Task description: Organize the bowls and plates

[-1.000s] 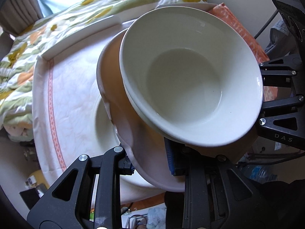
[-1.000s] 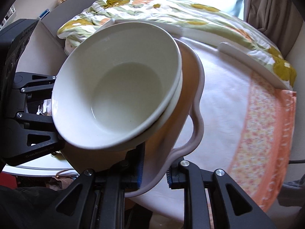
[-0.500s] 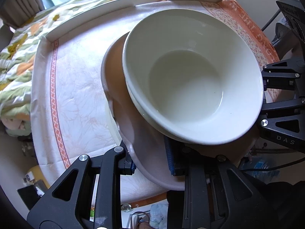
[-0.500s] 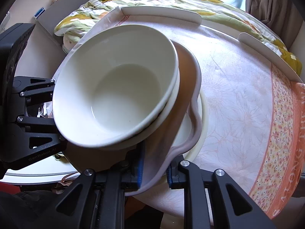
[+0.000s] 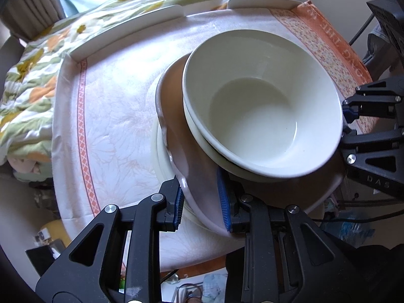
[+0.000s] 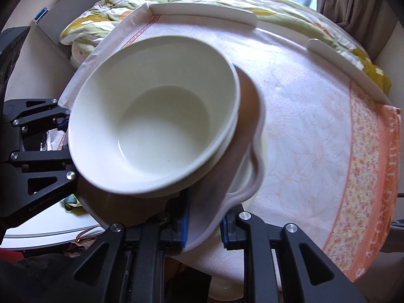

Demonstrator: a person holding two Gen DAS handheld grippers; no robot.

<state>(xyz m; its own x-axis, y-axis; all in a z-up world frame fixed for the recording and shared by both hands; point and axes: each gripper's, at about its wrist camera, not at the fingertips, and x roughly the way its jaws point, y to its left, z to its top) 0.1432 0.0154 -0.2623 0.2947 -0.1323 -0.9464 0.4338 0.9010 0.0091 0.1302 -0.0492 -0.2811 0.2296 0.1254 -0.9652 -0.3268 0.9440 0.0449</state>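
A wavy-rimmed plate (image 5: 199, 174) (image 6: 222, 189) with a brownish inside carries two nested white bowls (image 5: 262, 111) (image 6: 156, 126). My left gripper (image 5: 202, 197) is shut on the plate's near rim. My right gripper (image 6: 204, 217) is shut on the opposite rim. Each gripper shows in the other's view, the right one (image 5: 353, 123) and the left one (image 6: 63, 128). The stack hangs low over a cream plate (image 5: 161, 156) (image 6: 242, 176) lying on the table, mostly hidden under it.
The round table has a white and orange cloth (image 5: 113, 116) (image 6: 315, 131) and raised white edge guards (image 5: 128, 30) (image 6: 202, 12) at the far side. A flowered quilt (image 5: 30, 63) lies beyond. Floor clutter (image 5: 192, 287) shows below the table's near edge.
Both grippers have carried the plate with the bowls downward over the table. The cream plate beneath has come into view and the stack is now just above it.
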